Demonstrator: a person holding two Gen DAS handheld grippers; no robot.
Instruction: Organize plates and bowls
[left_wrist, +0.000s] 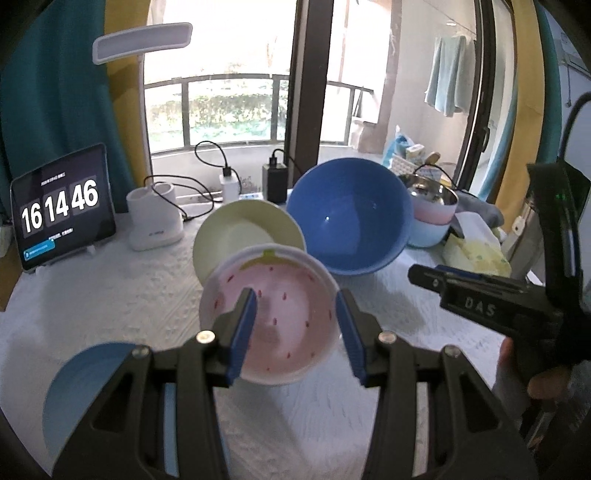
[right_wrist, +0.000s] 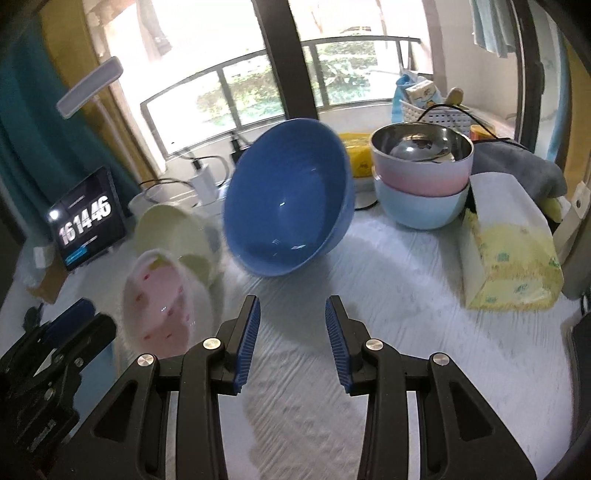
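Observation:
A pink strawberry-print plate (left_wrist: 280, 299) (right_wrist: 159, 306) stands tilted against a pale yellow-green plate (left_wrist: 240, 229) (right_wrist: 173, 229). To their right a big dark-blue bowl (left_wrist: 349, 218) (right_wrist: 288, 199) is tipped up on its edge. My left gripper (left_wrist: 295, 325) (right_wrist: 74, 317) is open just in front of the pink plate, its pads clear of it. My right gripper (right_wrist: 293, 317) (left_wrist: 428, 275) is open and empty over the white cloth, short of the blue bowl. A light-blue plate (left_wrist: 85, 384) lies under the left gripper's body at the lower left.
A steel bowl in a pink bowl on a light-blue bowl (right_wrist: 421, 177) (left_wrist: 432, 214) stands at the back right. A yellow tissue pack (right_wrist: 513, 266), a grey cloth (right_wrist: 517, 162), a tablet clock (left_wrist: 61, 210), a white lamp base (left_wrist: 155, 221) and chargers (left_wrist: 275, 181) ring the table.

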